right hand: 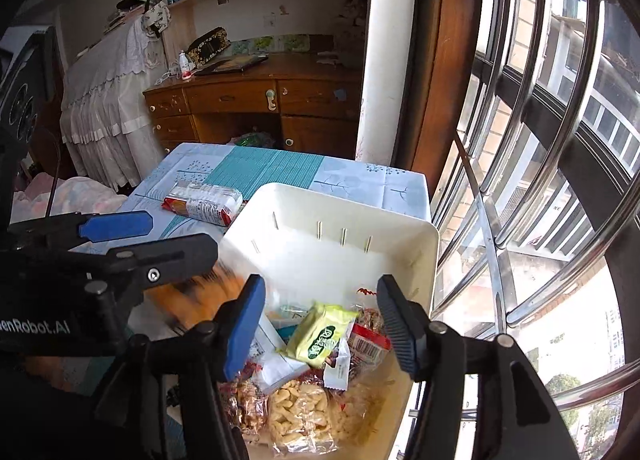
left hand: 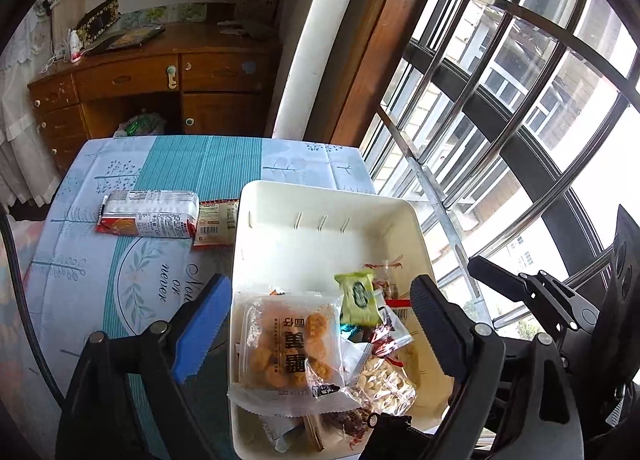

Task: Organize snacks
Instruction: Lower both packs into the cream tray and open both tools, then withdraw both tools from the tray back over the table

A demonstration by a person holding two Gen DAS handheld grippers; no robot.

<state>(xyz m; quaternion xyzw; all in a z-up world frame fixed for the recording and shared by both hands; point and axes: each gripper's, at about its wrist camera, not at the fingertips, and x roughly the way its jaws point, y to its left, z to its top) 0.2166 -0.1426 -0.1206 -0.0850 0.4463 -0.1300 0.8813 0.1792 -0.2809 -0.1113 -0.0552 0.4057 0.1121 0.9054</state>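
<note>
A white plastic bin (left hand: 320,189) stands on the table by the window and holds several snack packets. My left gripper (left hand: 320,324) hangs open over its near left side. Its pads stand clear of a see-through packet of round orange biscuits (left hand: 288,348) that lies on the pile between them. In the right wrist view that packet is an orange blur (right hand: 200,296) under the left gripper (right hand: 180,236). My right gripper (right hand: 320,326) is open above the bin (right hand: 340,199). A yellow-green packet (right hand: 320,334) lies between its fingers, untouched, with a bag of pale puffed snacks (right hand: 300,416) below.
On the blue patterned tablecloth (left hand: 180,167), left of the bin, lie a long white-and-red packet (left hand: 148,217) and a small red-and-white packet (left hand: 214,221). Barred windows (left hand: 500,99) close the right side. A wooden desk (left hand: 160,71) stands beyond the table.
</note>
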